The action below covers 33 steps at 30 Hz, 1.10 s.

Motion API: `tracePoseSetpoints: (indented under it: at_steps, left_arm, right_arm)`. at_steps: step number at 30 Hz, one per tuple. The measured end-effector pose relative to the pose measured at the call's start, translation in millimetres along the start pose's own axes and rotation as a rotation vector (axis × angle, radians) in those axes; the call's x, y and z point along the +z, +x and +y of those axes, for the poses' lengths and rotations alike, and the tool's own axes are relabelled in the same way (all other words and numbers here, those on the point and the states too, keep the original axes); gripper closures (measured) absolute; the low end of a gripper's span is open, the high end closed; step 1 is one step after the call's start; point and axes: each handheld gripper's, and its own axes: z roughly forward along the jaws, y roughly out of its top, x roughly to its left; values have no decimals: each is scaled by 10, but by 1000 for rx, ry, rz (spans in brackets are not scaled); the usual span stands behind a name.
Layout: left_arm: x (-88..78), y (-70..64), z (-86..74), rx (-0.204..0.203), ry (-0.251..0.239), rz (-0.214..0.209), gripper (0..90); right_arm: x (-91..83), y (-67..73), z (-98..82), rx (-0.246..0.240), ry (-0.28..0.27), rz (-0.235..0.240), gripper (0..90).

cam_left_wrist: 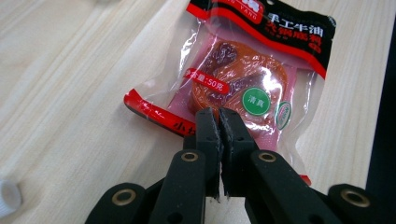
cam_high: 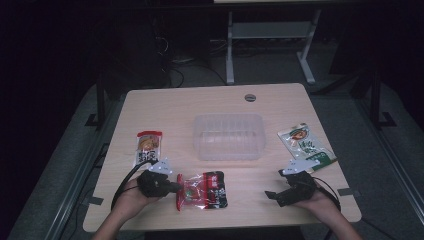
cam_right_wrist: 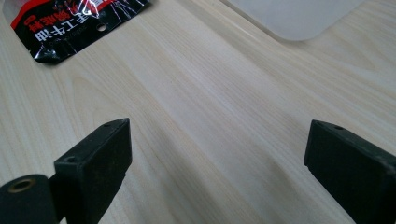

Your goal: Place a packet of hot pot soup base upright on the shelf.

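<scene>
Beside 1 clear ribbed rectangular plastic tub [cam_high: 228,136] lie 3 glossy foil pouches, the left gripper [cam_left_wrist: 219,116] pinching the crinkly red-and-black one [cam_left_wrist: 243,74], the right gripper [cam_right_wrist: 217,144] gaping wide.

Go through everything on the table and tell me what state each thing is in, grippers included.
Left gripper: shut on the red and black packet's edge.
Right gripper: open, nothing between its jaws.
Red and black packet: sealed, lying flat near the front edge.
Clear plastic container: lidless, empty.
Green and white packet: sealed, flat, untouched.
Red and white packet: sealed, flat, untouched.
Table: light wood.
</scene>
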Motion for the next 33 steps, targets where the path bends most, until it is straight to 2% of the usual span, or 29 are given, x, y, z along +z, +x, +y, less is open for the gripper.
tracePoseSetpoints:
  at_steps: [4,11,13,17,21,24,31,33]
  left_arm:
    - [60,8,-24,-39,-1,-18,880]
    - [66,44,-46,-38,21,-4,891]
    - [75,49,-59,-54,24,-4,893]
    - [89,63,-78,-58,42,6,895]
    - [90,69,-82,-55,50,10,896]
    - [89,67,-81,-58,50,11,896]
    - [88,64,-78,-61,53,14,896]
    - [85,62,-75,-60,59,15,896]
  right_arm:
    - [0,-1,2,-2,0,0,72]
    - [3,5,15,1,-8,8,71]
    - [4,16,27,6,-11,16,71]
    - [10,61,88,-2,-31,30,71]
    - [21,127,191,26,-55,95,72]
    - [51,192,271,26,-74,140,72]
    - [235,395,475,1,-91,214,80]
    - [304,450,526,-12,-87,223,113]
